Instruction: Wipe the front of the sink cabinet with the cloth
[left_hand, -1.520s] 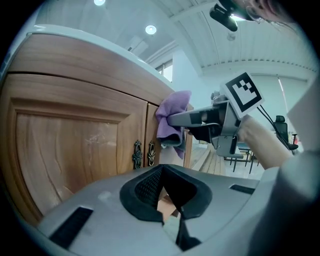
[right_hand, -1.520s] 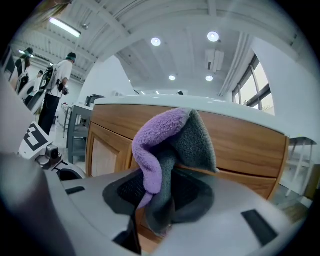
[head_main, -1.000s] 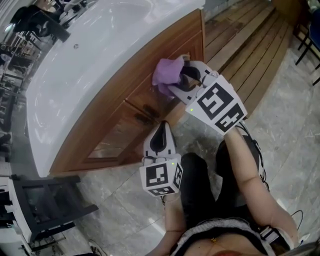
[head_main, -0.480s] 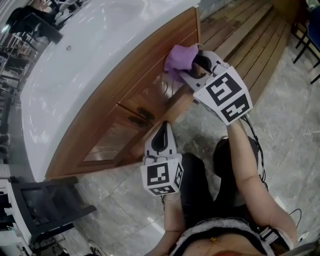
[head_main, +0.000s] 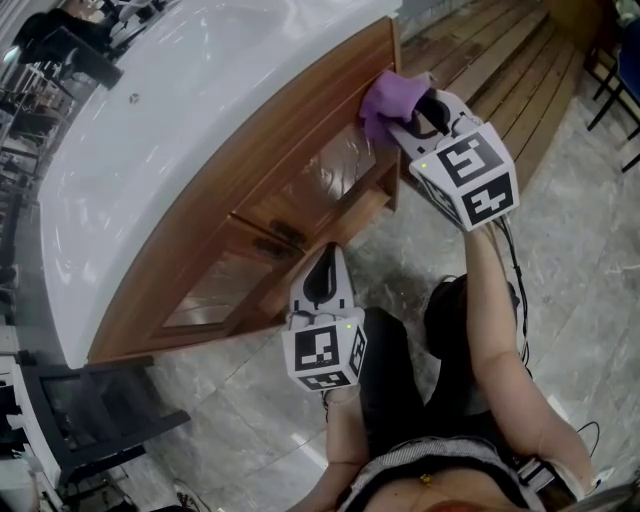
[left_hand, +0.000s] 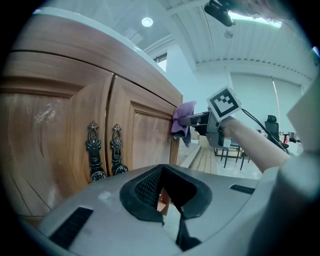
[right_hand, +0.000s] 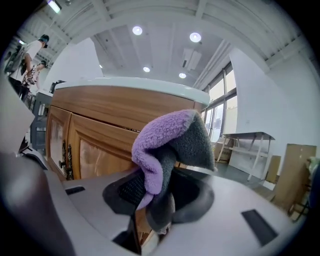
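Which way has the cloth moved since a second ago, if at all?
Yes. In the head view the cloth, clamped in the right gripper, has slid along the cabinet front away from the door handles, to its right end.

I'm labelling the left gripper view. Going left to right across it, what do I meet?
Left door handle → right door handle → purple cloth → right gripper's marker cube → person's forearm.

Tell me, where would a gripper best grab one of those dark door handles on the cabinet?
Probably its slim middle shaft, coming straight from the front with jaws either side: the handle stands upright on the cabinet door, narrow there, wider at its ornate ends.
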